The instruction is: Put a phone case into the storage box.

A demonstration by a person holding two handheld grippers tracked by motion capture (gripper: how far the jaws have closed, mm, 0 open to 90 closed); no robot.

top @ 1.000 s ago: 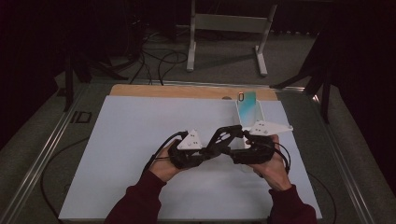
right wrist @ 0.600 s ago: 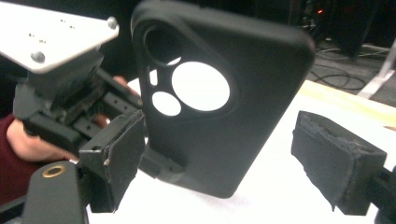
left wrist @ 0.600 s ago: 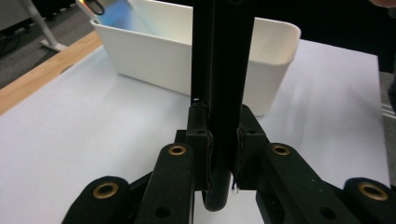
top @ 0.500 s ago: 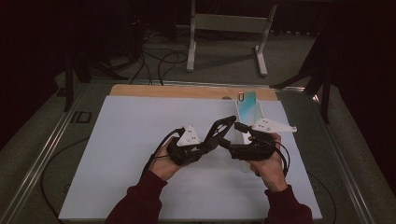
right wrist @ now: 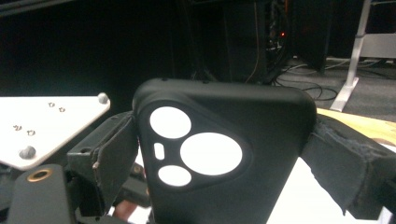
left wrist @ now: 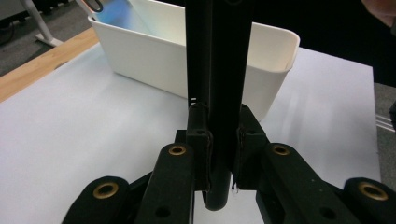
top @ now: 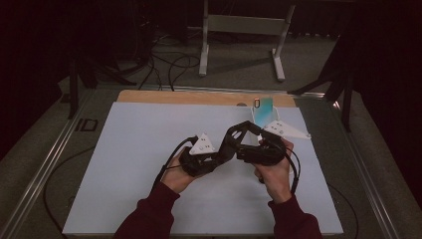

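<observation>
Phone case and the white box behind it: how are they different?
The phone case is black, and the white box is white. The phone case is held up above the table, while the white box sits on it. The phone case is thin and has round holes, but the white box is deep and open on top, with something blue-green inside. Both have smooth, rounded corners.
</observation>
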